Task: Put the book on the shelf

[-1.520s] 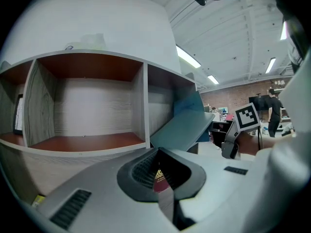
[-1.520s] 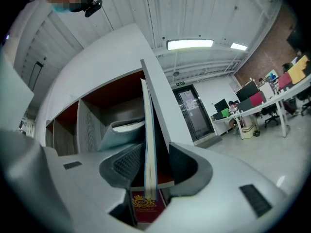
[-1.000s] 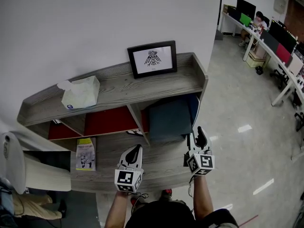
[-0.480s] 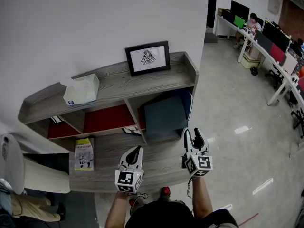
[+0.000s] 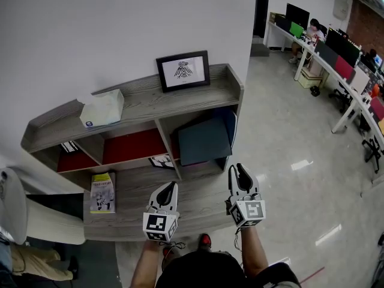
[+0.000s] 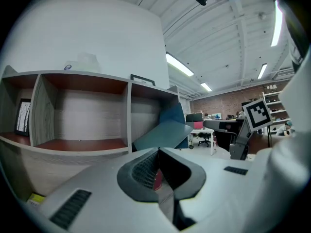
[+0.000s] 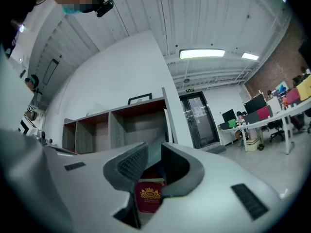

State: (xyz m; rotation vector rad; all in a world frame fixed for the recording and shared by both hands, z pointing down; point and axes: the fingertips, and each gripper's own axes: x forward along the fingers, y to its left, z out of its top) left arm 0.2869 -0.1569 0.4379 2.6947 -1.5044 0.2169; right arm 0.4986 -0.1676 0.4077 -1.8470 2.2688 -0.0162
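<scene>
Right gripper (image 7: 154, 153): the fingers stand narrowly apart, having just been closing, and neither pad presses on anything. Its own view shows a dark red item with a gold crest (image 7: 149, 196) low in the throat behind the pads. The head view does not show this item, and what it is cannot be determined. Left gripper (image 6: 157, 152): the fingers are together at the tips with nothing gripped. The left gripper view looks level into the shelf (image 6: 82, 146) and shows the dark teal book (image 6: 163, 132) leaning tilted in the right-hand compartment, with a blue book (image 6: 174, 111) behind it. The right gripper view does not show either book clearly. Only the head view shows the picture frame (image 5: 183, 71) and tissue box (image 5: 102, 108) on the shelf top, and a yellow book (image 5: 102, 192) lying flat on the lower ledge, well apart from both grippers. Left forearm (image 5: 143, 264) and right forearm (image 5: 253, 252) reach forward. The grippers are side by side at the ledge's front edge, pointing at the shelf roughly level. The right gripper is nearer the teal book and clear of it.
</scene>
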